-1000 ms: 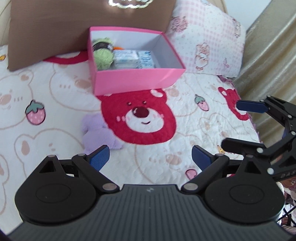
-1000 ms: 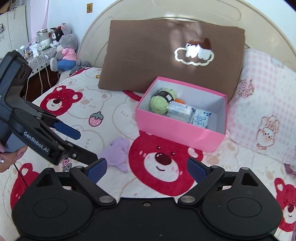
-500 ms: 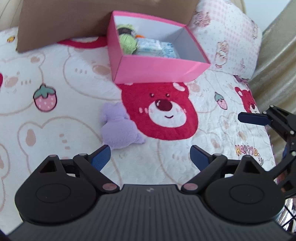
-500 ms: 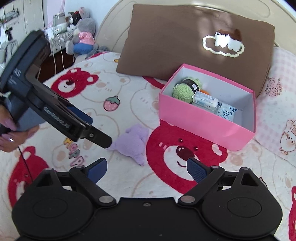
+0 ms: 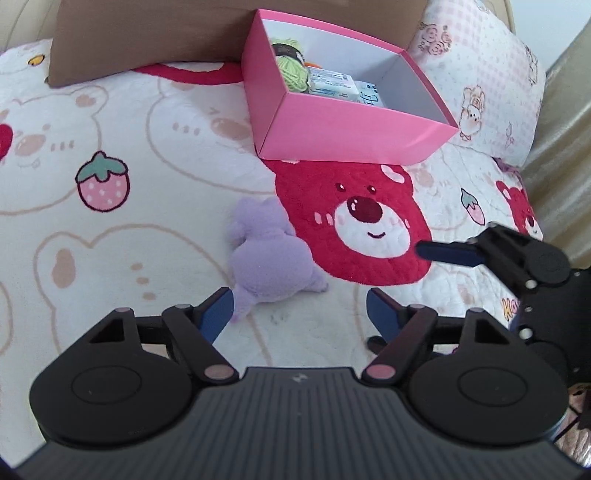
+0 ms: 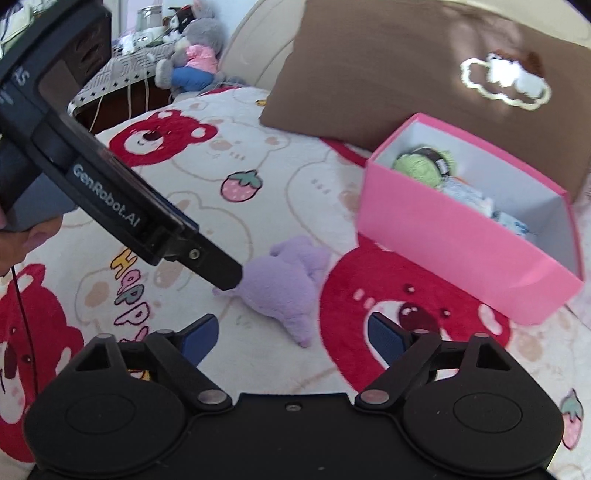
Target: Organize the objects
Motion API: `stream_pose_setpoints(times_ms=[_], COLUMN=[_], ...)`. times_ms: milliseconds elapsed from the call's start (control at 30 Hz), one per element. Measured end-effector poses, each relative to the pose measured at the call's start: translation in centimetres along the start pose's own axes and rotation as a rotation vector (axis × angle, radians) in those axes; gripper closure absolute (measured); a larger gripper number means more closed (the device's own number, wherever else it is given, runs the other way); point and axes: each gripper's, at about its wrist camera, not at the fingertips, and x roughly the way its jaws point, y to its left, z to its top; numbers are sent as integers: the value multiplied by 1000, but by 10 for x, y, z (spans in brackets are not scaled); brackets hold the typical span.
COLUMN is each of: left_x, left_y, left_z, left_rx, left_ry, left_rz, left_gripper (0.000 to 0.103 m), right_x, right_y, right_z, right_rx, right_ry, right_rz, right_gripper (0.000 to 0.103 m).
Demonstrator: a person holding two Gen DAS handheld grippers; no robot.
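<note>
Through the left wrist I see my left gripper (image 5: 299, 314) spread wide, the soft lilac plush toy (image 5: 267, 254) just ahead on the bed. Through the right wrist, my right gripper (image 6: 291, 339) gapes too; the open pink cardboard box (image 6: 461, 240) sits near the bed's head.

**Left wrist view: open tongs above purple plush**

Left tongs (image 5: 299, 314) spread wide, blue pads apart, nothing between them. Purple plush toy (image 5: 267, 254) lies on the bed's bear-print blanket (image 5: 147, 221), its near end just beside the left-hand pad; contact cannot be told. Pink box (image 5: 332, 129) sits beyond it, open-topped, against a brown pillow (image 5: 147, 33). Inside: green yarn ball (image 5: 293, 70), white wrapped packets (image 5: 332, 79). Pink checked pillow (image 5: 487, 74) to the box's right. Right tongs (image 5: 450, 253) enter from the right edge, one blue pad visible over the red bear face (image 5: 354, 221).
</note>
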Motion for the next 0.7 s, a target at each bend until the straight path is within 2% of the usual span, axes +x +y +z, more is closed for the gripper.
stream_pose_setpoints(times_ms=[133,200,300,533,700], left_x=[9,11,16,31,40], left_y=[5,4,3,16,28], left_z=[-2,-5,-6,-5,-5], left_rx=[-17,9,14,-10,-34], left_ry=[-7,-29,-40,-46,-85], left_rz=[-4,-19,0,24,-47], left_gripper=[29,33,37,41,41], right_x=[19,27,40,65,75], right_y=[-5,-7,-10,-7,-1], right_z=[-2,-1,0,4,8], right_rx=[20,30,54,66,103], right_ry=[4,13,28,43,65], right_rz=[8,21,51,62,76], right_gripper=[19,23,29,33,34])
